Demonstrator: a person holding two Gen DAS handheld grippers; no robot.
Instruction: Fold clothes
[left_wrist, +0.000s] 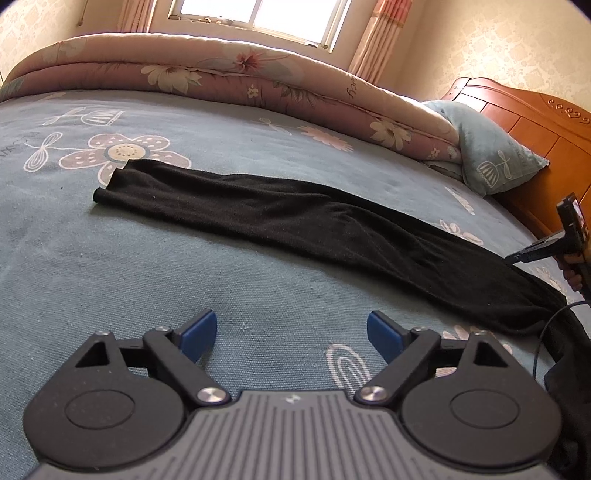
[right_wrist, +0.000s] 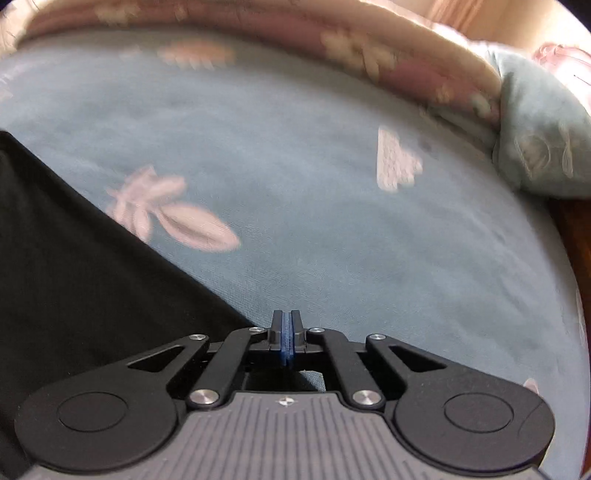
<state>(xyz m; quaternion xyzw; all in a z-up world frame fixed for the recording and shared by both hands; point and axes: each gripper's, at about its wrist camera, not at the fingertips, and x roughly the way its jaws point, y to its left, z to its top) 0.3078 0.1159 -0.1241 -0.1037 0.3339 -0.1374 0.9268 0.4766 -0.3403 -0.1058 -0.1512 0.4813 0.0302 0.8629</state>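
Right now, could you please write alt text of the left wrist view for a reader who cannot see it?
A long black garment lies flat across a blue floral bedsheet. In front, the left tool is open and empty above the sheet. Behind are a rolled pink quilt and a window.

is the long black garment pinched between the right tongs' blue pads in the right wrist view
No, the right tongs have their blue pads pressed together with nothing between them, and the long black garment lies off to their left.

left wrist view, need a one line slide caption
Open left gripper hovers over the blue bedsheet, short of a long black garment lying flat.
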